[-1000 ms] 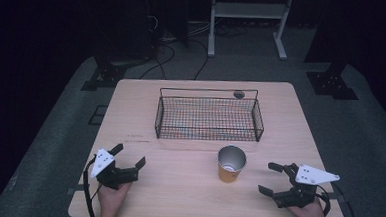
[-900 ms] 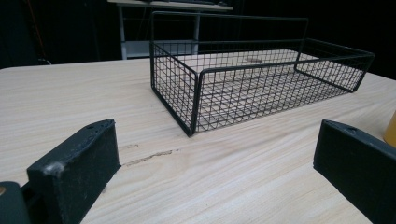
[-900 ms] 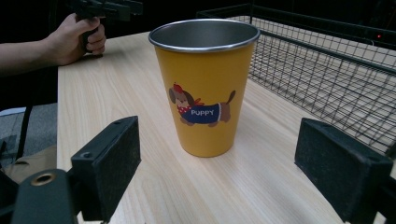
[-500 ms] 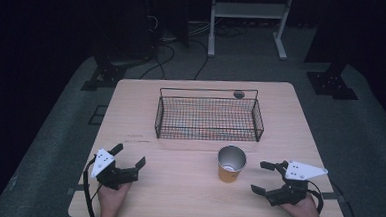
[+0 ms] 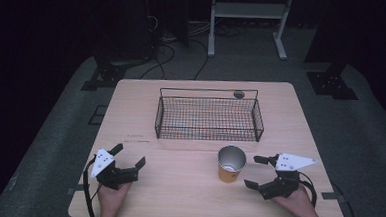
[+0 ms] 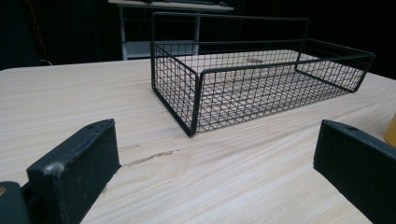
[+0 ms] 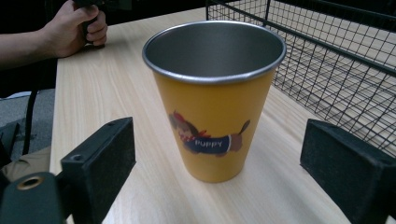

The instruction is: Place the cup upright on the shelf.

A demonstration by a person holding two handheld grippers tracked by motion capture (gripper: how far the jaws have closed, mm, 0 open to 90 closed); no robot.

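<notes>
Table [image 5: 187,188]: open room lower centre of the high view. Wire basket [image 5: 208,117] sits frame centre, just above the cup. Orange cup [image 5: 230,164] is stood upright, lower right. Approach step judged: right gripper [image 5: 258,172], jaws wide, is lined up beside it; closing in needed next. Left gripper [image 5: 128,160] is parked lower left, jaws wide.

Both grippers low, jaws wide apart.
Left gripper [image 5: 128,160] and right gripper [image 5: 256,172] sit in the person's hands, pointing forward.

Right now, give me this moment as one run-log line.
right gripper: open, facing upright yellow metal cup, not touching | left gripper: open, idle | black wire basket: empty, behind cup
</notes>
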